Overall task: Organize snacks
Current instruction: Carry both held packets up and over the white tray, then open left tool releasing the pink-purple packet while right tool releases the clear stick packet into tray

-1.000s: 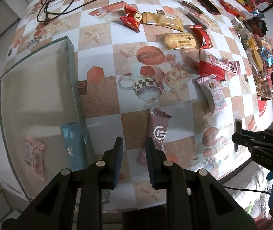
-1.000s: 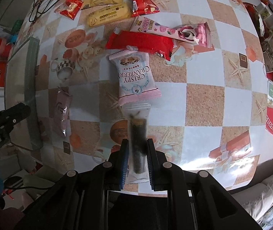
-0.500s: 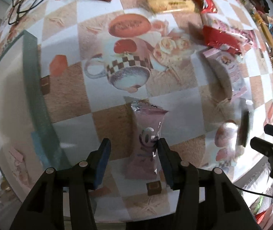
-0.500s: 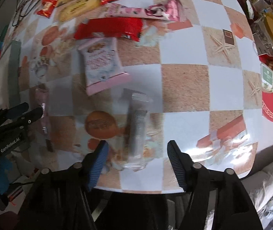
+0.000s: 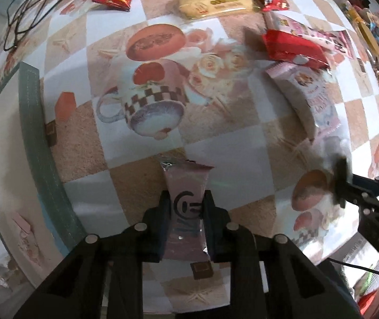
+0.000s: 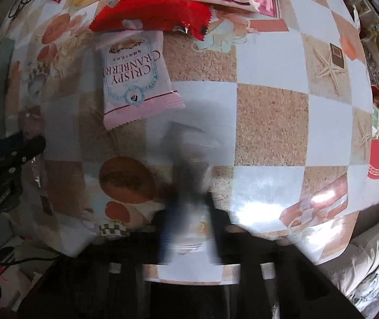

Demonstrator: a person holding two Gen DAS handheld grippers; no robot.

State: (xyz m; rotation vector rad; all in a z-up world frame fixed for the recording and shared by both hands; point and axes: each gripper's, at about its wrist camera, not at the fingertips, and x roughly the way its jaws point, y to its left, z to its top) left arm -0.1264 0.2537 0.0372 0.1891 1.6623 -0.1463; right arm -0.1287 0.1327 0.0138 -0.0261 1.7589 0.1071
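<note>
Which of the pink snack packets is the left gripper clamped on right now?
The mauve packet with the round dark logo, pinched between the left gripper. The pale pink Crispy Cranberry packet and the long pink strawberry-print packet lie untouched farther away on the table.

My 2 wrist views bulge like bowls: the checked tablecloth curves hard toward the rims, and black corners close each picture. Light is soft and even in the left view, with colours a little washed. In the right view a white glare patch shines on the near cloth, and a grey shadow lies just beyond my right claw, which smears into dark streaks with the clear packet between its fingers. My left claw stays sharp around the mauve wrapper. The crispy cranberry bag reads clearly; things at the edges go soft.
</note>
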